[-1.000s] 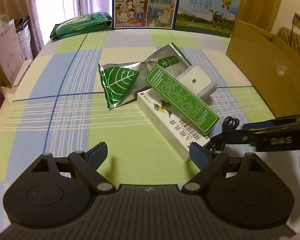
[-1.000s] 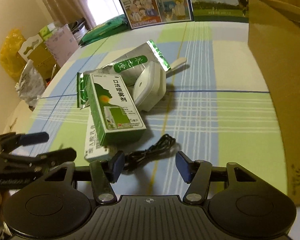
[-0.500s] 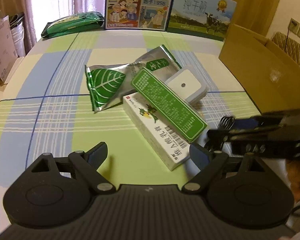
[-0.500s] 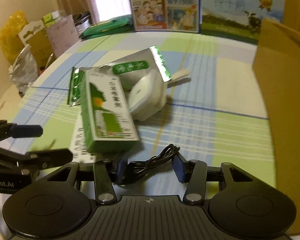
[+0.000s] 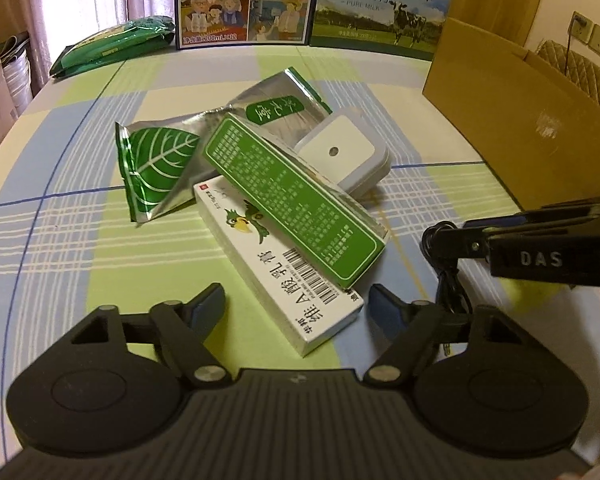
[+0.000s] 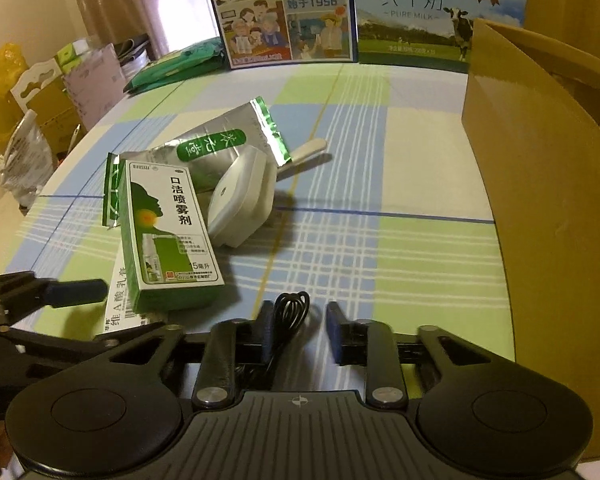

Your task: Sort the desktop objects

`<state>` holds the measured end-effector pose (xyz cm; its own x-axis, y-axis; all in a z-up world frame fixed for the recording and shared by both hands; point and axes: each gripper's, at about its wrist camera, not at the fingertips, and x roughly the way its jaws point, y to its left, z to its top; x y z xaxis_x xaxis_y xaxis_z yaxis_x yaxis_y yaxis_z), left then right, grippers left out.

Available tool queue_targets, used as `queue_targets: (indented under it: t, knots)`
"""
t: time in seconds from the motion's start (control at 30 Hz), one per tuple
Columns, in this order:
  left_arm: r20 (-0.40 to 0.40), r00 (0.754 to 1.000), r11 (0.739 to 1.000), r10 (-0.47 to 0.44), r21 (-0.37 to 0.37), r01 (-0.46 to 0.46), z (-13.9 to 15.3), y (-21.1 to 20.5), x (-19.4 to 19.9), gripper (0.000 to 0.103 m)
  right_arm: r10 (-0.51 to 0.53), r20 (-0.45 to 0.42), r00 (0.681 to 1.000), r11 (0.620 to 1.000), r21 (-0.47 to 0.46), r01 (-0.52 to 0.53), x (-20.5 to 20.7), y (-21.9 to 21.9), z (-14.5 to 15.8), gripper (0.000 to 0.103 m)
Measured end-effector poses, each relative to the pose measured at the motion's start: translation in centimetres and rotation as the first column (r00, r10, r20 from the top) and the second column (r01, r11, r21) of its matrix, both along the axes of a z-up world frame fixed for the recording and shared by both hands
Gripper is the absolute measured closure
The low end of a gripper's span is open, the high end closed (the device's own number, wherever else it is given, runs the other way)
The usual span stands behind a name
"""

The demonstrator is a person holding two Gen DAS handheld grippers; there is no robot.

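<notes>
Your right gripper [image 6: 298, 326] straddles the black cable [image 6: 290, 312], jaws spread; left gripper [image 5: 296, 306] spread, empty; cardboard box [image 6: 540, 184] at frame right, contents hidden.

black cable [image 6: 288, 320]: lower run hidden | white box [image 6: 118, 304]: mostly covered

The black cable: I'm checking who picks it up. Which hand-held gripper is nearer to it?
Right. The right hand-held gripper has its open fingers either side of the black cable. The left hand-held gripper is off to the cable's left, open in front of the white box.
</notes>
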<state>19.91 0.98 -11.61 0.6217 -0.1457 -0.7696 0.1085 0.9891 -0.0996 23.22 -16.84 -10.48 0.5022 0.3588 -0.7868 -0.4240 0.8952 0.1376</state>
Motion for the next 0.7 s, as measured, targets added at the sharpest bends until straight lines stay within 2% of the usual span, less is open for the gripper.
queue_targets:
  t: [0.03, 0.1, 0.27, 0.43, 0.47, 0.5, 0.53, 0.6, 0.7]
  knots:
    - [0.001, 1.000, 1.000, 0.002, 0.004, -0.002, -0.2, -0.1, 0.1, 0.039, -0.002, 0.001, 1.000, 1.000, 0.000, 0.002, 0.0, 0.0, 0.0, 0.058]
    - [0.016, 1.000, 1.000, 0.002, 0.028, -0.002, -0.2, -0.3, 0.1, 0.049, -0.001, 0.002, 1.000, 1.000, 0.003, 0.001, -0.1, 0.0, 0.0, 0.054]
    - [0.005, 1.000, 0.998, 0.017, 0.059, -0.018, 0.2, 0.3, -0.9, 0.063, 0.038, -0.020, 0.999, 0.999, 0.004, -0.038, -1.1, 0.3, -0.3, 0.054]
    - [-0.018, 1.000, 0.996, 0.022, 0.091, -0.020, 0.7, 1.3, -3.2, 0.070, 0.069, -0.028, 0.997, 0.997, -0.016, -0.070, -2.3, 0.8, -1.0, 0.055]
    - [-0.022, 1.000, 0.995, 0.017, 0.097, -0.014, 0.8, 1.3, -3.6, 0.070, 0.075, -0.022, 0.997, 0.997, -0.024, -0.075, -2.4, 0.9, -1.1, 0.056]
    - [-0.024, 1.000, 0.995, 0.013, 0.101, -0.011, 0.8, 1.3, -4.0, 0.070, 0.085, -0.011, 0.996, 0.996, -0.035, -0.085, -2.6, 1.1, -1.1, 0.064]
    - [-0.026, 1.000, 0.995, 0.013, 0.102, -0.010, 0.9, 1.4, -4.5, 0.070, 0.095, -0.010, 0.995, 0.995, -0.034, -0.095, -2.7, 1.2, -1.1, 0.079]
    - [-0.028, 1.000, 0.995, 0.013, 0.094, -0.011, 1.0, 1.2, -5.5, 0.070, 0.098, -0.017, 0.995, 0.995, -0.032, -0.099, -2.9, 1.1, -0.9, 0.084]
    - [-0.031, 1.000, 0.997, 0.002, 0.079, 0.001, 1.2, 0.7, -7.2, 0.070, 0.106, -0.035, 0.994, 0.994, -0.026, -0.107, -4.0, 0.5, -0.6, 0.085]
